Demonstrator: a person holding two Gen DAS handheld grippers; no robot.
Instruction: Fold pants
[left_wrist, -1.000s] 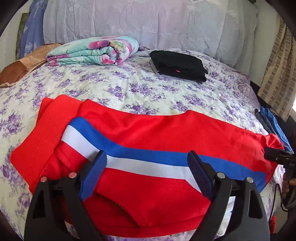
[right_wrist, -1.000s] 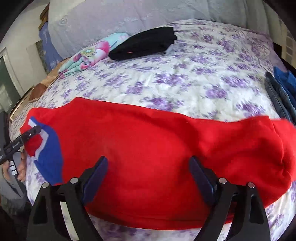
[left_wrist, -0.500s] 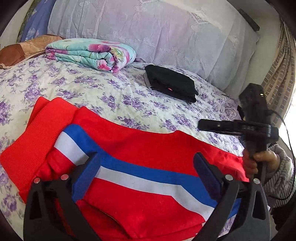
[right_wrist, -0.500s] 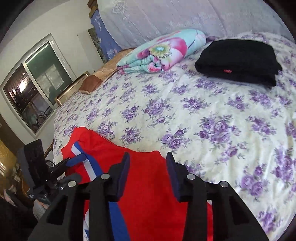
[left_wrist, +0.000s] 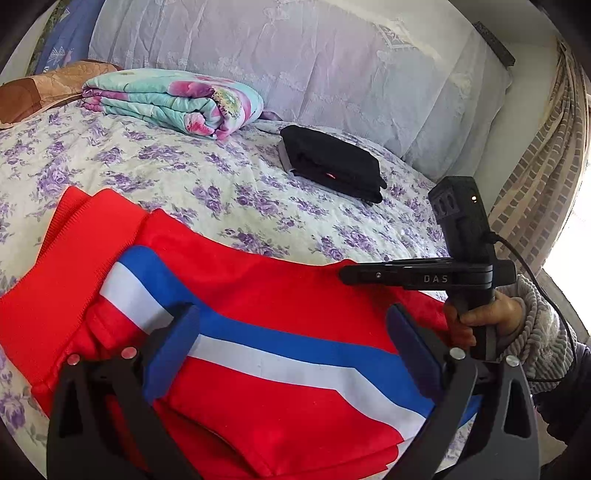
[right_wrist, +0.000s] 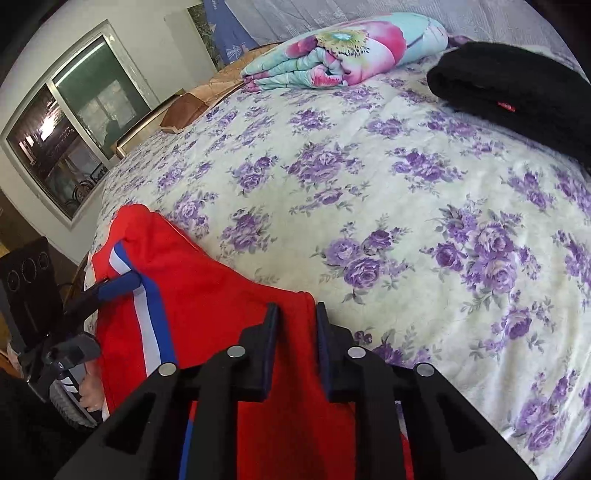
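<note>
Red pants (left_wrist: 258, 295) with a blue and white side stripe lie flattened across the near part of the floral bed. My left gripper (left_wrist: 291, 317) hovers open just above the striped part, with nothing pinched between its blue pads. My right gripper (right_wrist: 295, 317) sits at the pants' far edge (right_wrist: 207, 295), its jaws closing, and red fabric fills the narrow gap between the pads. The left wrist view shows the right gripper (left_wrist: 345, 275) side-on over the red cloth, held by a hand (left_wrist: 484, 317). One blue pad (right_wrist: 122, 286) of the left gripper shows by the stripe.
A folded floral blanket (left_wrist: 173, 99) and a folded black garment (left_wrist: 332, 162) lie farther back on the bedspread (left_wrist: 184, 177). A lace-covered headboard stands behind them. A curtain (left_wrist: 535, 184) hangs at the right, and a window (right_wrist: 62, 125) is on the left wall.
My right gripper swung left along the pants to their far edge, and its jaws went from wide apart to nearly together on the red fabric. My left gripper stayed open and tilted slightly.
</note>
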